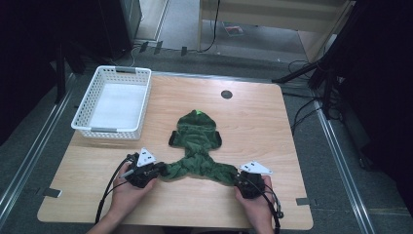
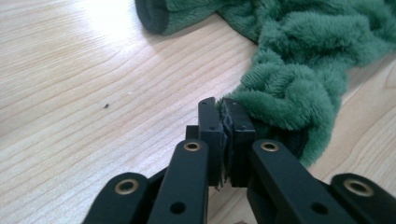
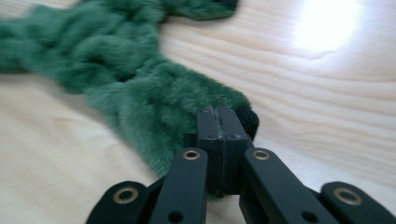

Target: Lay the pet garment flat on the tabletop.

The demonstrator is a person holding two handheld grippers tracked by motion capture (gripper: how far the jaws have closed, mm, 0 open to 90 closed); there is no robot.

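Observation:
A small green fleece garment [image 1: 197, 141] with a hood and black cuffs lies on the wooden table [image 1: 253, 117], hood pointing away from me. Its two lower ends spread toward the front edge. My left gripper [image 1: 160, 169] is shut on the left lower end, where the jaws pinch the fuzzy fabric [image 2: 285, 100] at its hem. My right gripper [image 1: 239, 179] is shut on the right lower end, its jaws closed on the green fleece [image 3: 154, 93] beside a black cuff [image 3: 250, 122]. In the gripper views the left gripper [image 2: 225, 109] and the right gripper [image 3: 217, 116] each show closed jaws.
A white plastic basket [image 1: 114, 101] stands at the table's back left corner. A dark round grommet [image 1: 226, 94] sits near the back edge. Cables and black stands lie on the floor to the right of the table.

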